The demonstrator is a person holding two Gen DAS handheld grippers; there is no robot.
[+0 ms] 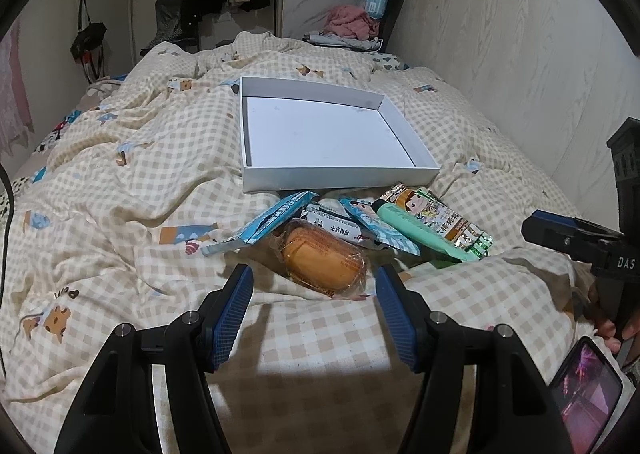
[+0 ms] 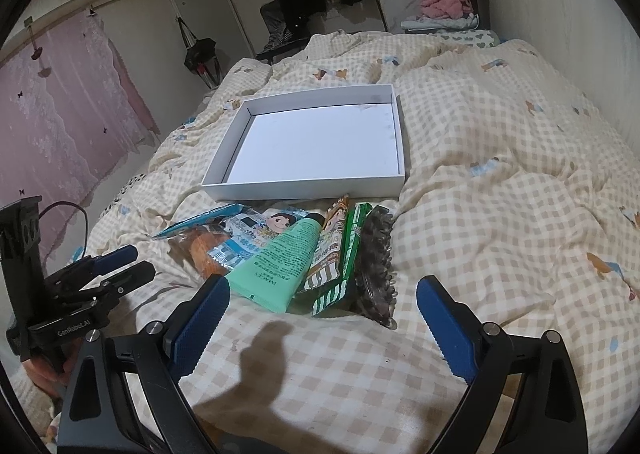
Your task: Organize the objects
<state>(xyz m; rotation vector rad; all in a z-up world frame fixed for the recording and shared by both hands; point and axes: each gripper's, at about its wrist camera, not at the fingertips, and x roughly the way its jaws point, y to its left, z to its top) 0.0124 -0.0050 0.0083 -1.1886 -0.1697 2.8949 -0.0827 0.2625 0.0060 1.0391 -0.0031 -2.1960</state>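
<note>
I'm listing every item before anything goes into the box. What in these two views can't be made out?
- Dark studded object: right wrist view only, what it is stays unclear; in the left wrist view the quilt fold hides it.
- Wrapped bun: in the right wrist view, mostly covered by packets.
- Black-and-white packet: print too small, partly overlapped.
- Anything beneath the mint tube: hidden in both views.
- White box: empty, fully visible.
</note>
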